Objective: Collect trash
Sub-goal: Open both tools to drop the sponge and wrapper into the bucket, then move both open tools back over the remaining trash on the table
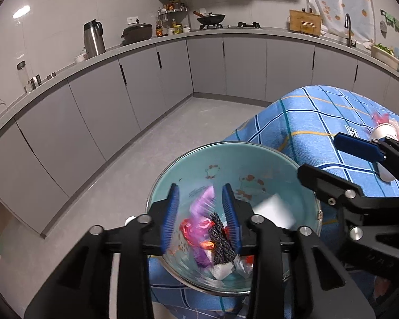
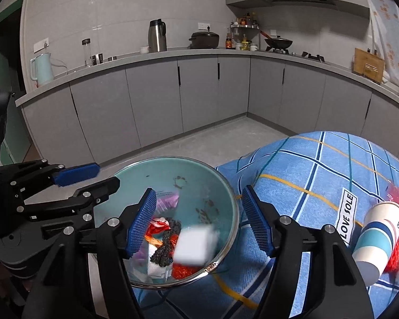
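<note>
A teal basin [image 1: 157, 183] [image 2: 227, 186] with a metal rim sits at the edge of the blue checked tablecloth [image 1: 306, 122] [image 2: 319, 164]. It holds red wrappers [image 1: 196, 228], a black twisted piece [image 1: 220, 242] [image 2: 165, 250] and white paper. My left gripper [image 1: 199, 212] [image 2: 93, 179] hangs open over the basin, and a blurred purple wrapper [image 1: 203, 202] is loose between its pads. My right gripper [image 2: 199, 220] [image 1: 340, 162] is open too, above the basin's right rim. A blurred white block [image 2: 194, 247] [image 1: 274, 210] lies below it inside the basin.
A blue-striped paper cup [image 2: 377, 236] [image 1: 383, 130] lies on its side on the cloth to the right, against a red mesh bag [image 2: 396, 194]. Grey kitchen cabinets [image 1: 226, 63] and a counter with a flask, pots and a hob run along the back. Grey floor lies to the left.
</note>
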{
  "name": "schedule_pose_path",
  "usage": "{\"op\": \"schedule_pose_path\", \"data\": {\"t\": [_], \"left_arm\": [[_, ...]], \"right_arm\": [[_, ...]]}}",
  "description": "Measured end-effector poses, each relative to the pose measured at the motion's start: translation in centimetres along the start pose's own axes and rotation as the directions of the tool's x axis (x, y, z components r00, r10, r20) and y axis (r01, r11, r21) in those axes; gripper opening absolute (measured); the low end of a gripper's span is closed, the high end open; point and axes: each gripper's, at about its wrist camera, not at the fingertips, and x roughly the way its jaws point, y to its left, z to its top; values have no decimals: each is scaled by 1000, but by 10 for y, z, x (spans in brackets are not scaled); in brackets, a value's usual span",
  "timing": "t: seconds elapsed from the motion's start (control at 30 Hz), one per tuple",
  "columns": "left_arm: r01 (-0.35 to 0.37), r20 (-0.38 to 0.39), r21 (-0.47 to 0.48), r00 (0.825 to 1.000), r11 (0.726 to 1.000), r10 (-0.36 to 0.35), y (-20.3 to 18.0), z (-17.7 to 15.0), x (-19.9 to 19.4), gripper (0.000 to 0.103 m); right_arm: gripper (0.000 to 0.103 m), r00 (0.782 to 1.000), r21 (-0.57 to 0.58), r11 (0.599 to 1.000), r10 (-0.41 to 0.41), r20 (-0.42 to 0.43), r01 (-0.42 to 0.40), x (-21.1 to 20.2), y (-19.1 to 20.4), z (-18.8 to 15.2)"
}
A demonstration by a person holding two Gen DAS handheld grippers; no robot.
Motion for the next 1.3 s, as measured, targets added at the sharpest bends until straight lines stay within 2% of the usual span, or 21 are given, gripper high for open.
{"op": "schedule_pose_path", "data": {"t": [0.03, 0.1, 0.33, 0.73, 0.97, 1.3], "left_arm": [[-4, 4, -5, 1000, 1000, 4, 1, 0, -1, 44], [-22, 18, -11, 1000, 1000, 22, 3, 0, -3, 60], [-24, 25, -7, 999, 1000, 24, 0, 0, -7, 61], [-3, 53, 12, 999, 1000, 2, -19, 4, -19, 73], [33, 71, 55, 997, 998, -37, -47, 11, -26, 78], [101, 100, 129, 988, 986, -114, -96, 20, -39, 84]], "right_arm": [[68, 1000, 5, 1000, -2, 0, 2, -2, -2, -1], [69, 1000, 14, 1000, -8, 3, 8, -5, -5, -2], [70, 999, 47, 999, -29, 14, 28, -21, -15, -5], [70, 996, 81, 993, -84, 27, 82, -52, -33, -14], [74, 988, 99, 985, -144, 54, 138, -84, -52, -22], [74, 972, 165, 964, -224, 69, 210, -117, -86, -38]]}}
